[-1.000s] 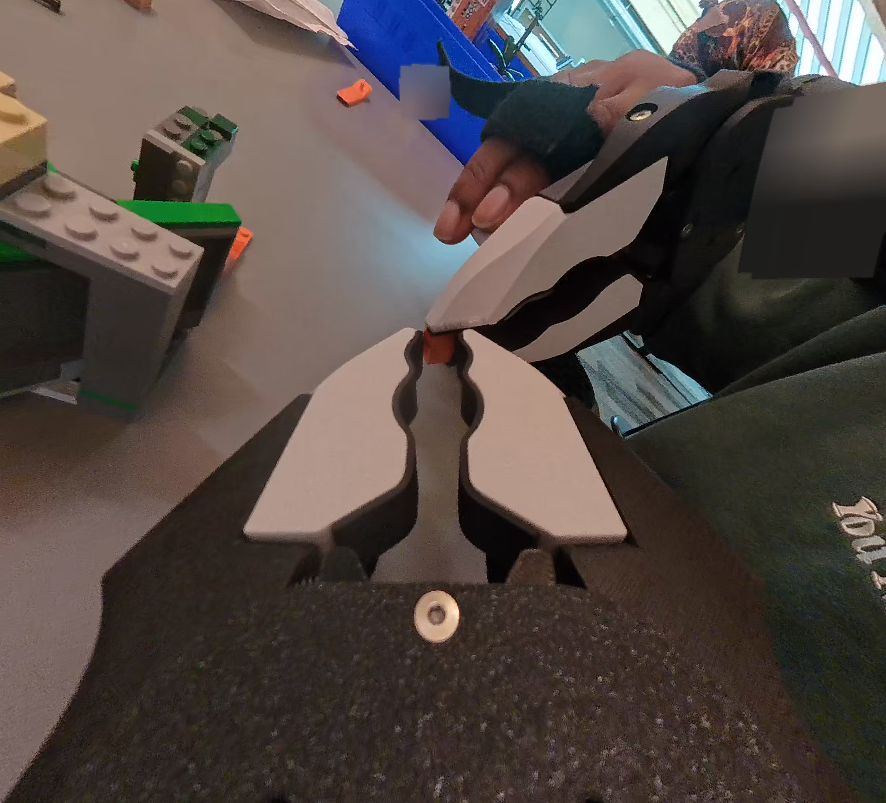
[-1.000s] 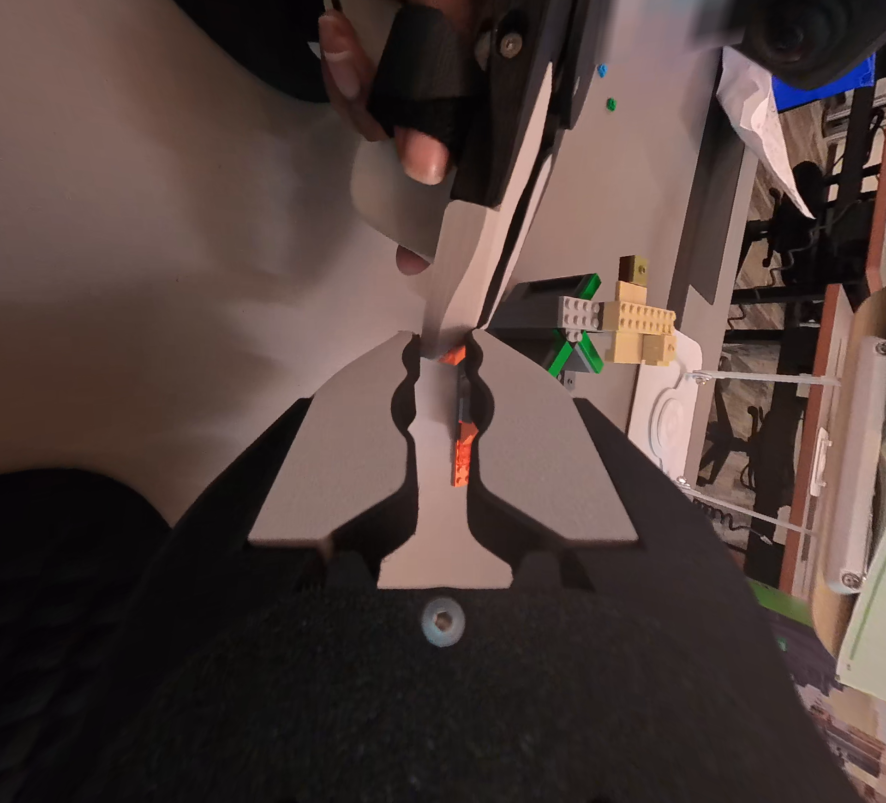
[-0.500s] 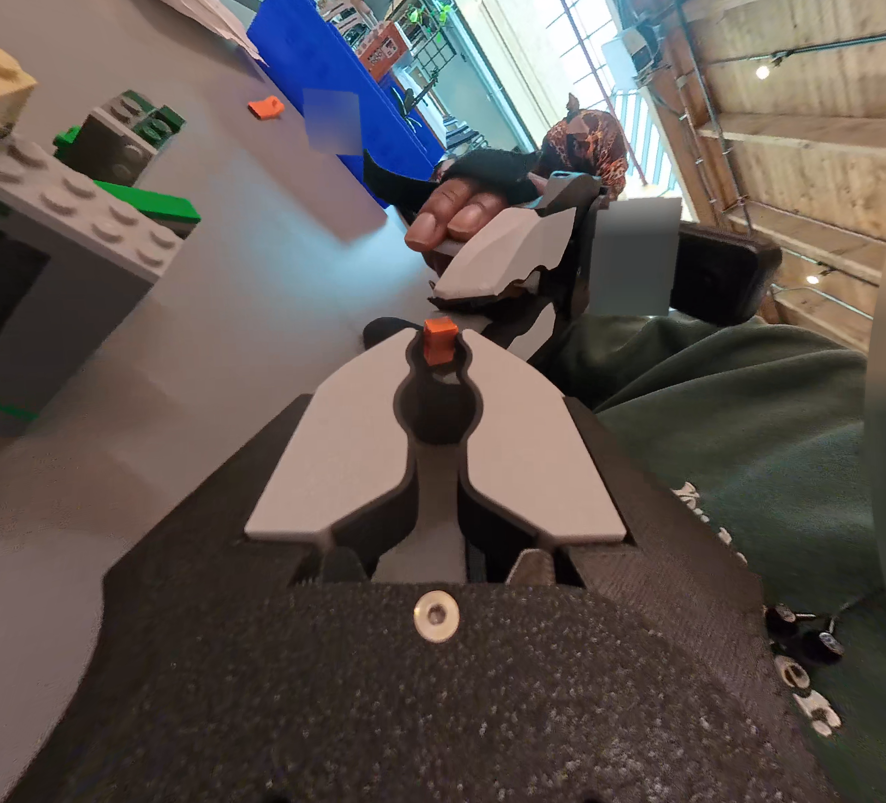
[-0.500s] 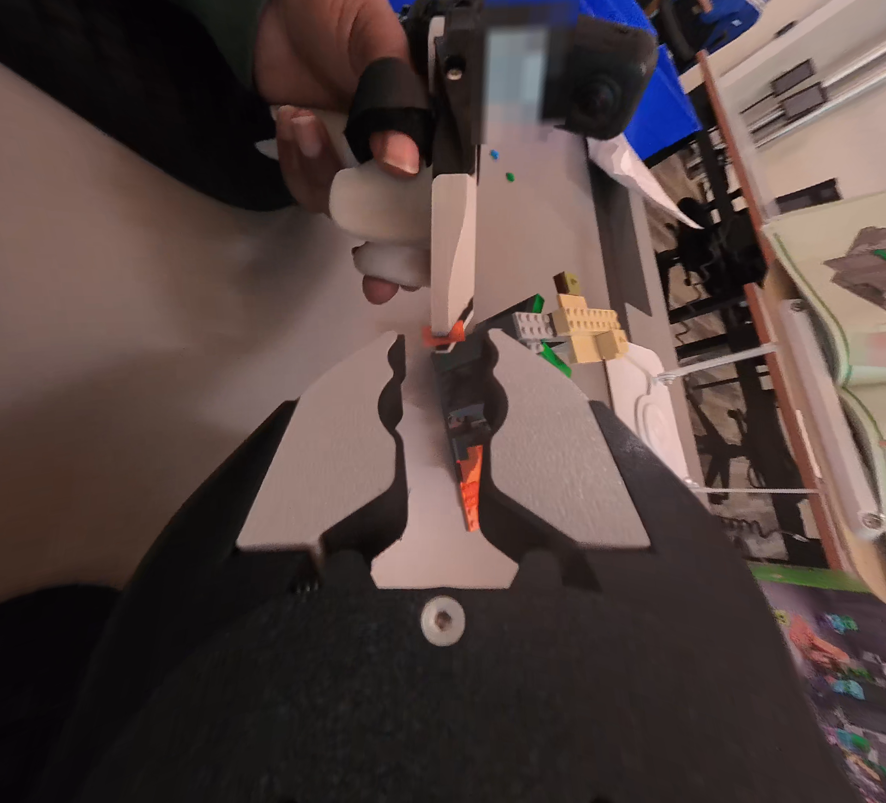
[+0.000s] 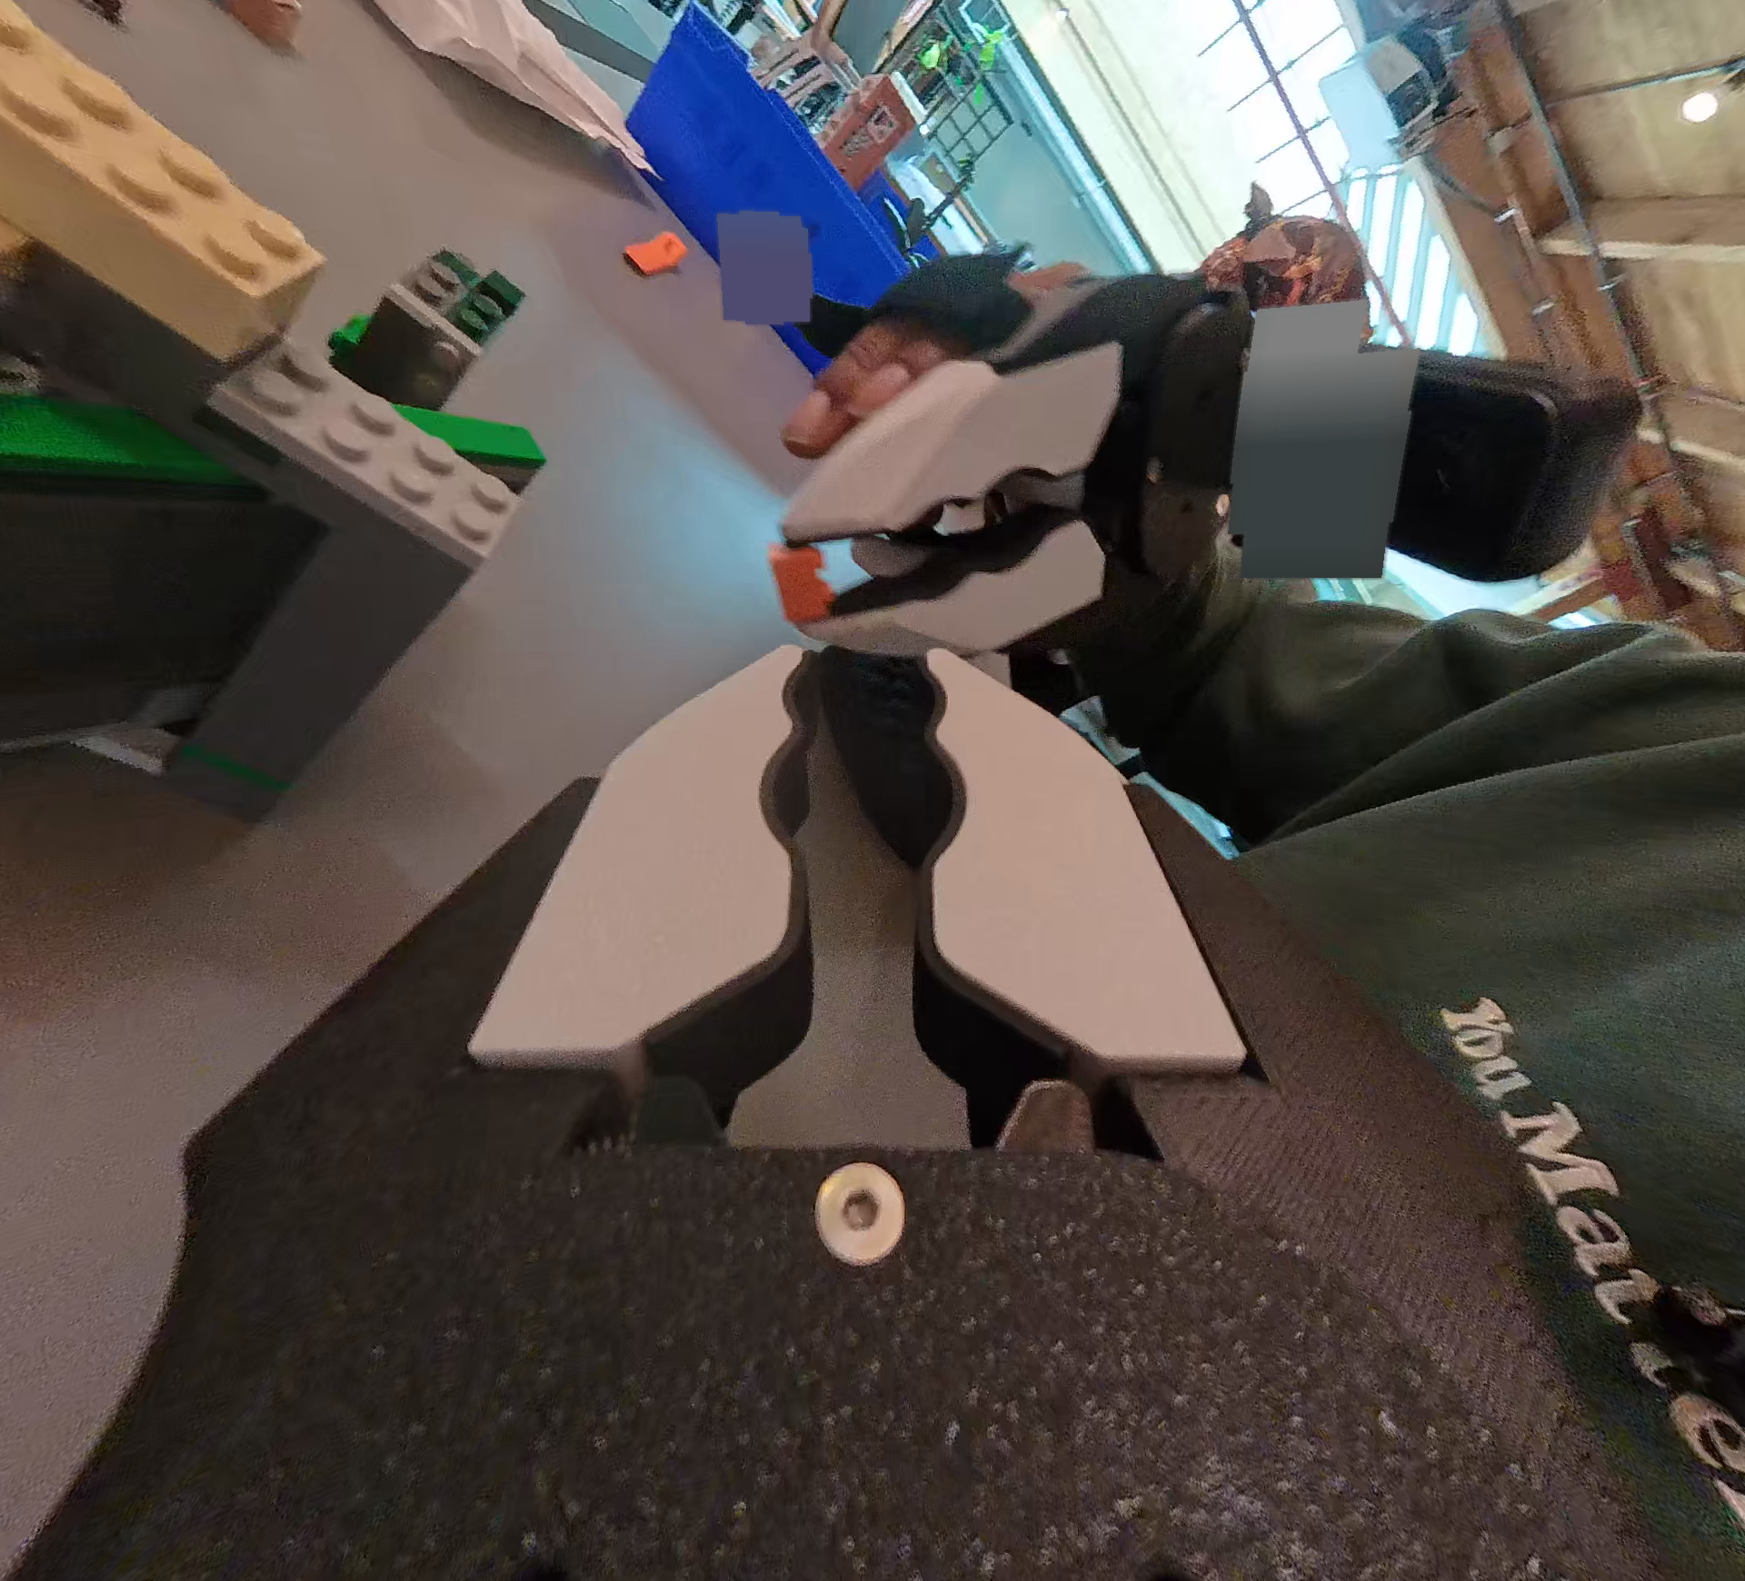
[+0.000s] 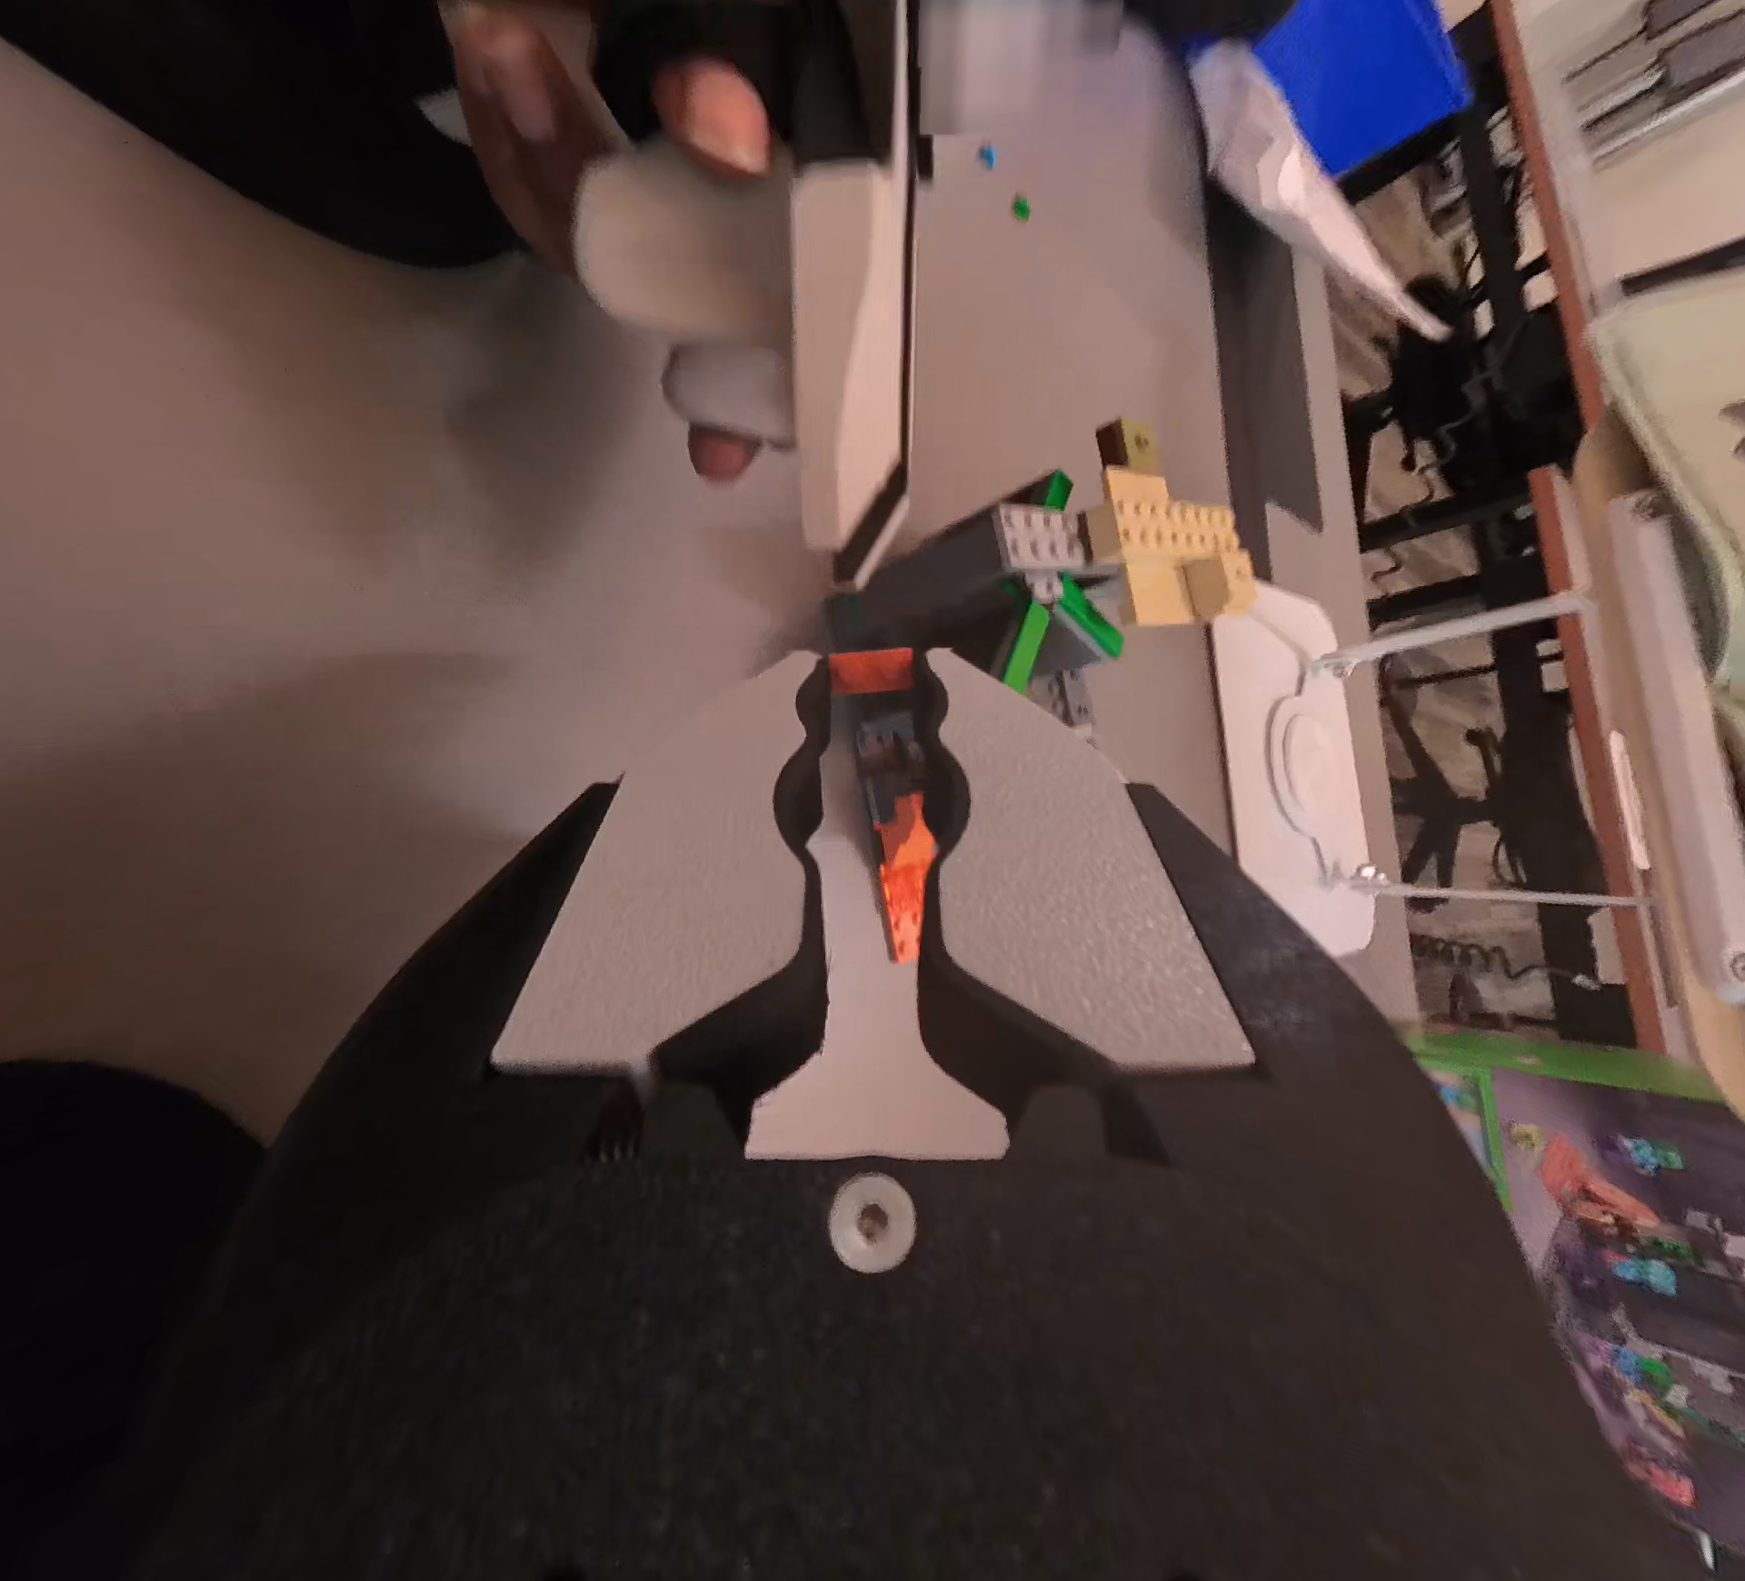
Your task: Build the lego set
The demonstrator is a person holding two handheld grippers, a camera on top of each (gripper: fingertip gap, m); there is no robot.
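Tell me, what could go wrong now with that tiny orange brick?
The right gripper pinches the orange brick only at its very fingertips, so it might twist or pop out. The left gripper sits close by, empty, and could knock the brick loose.

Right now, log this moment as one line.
left hand-held gripper: open, empty | right hand-held gripper: shut on orange brick | build: on table

Right gripper pinches orange brick (left gripper empty).
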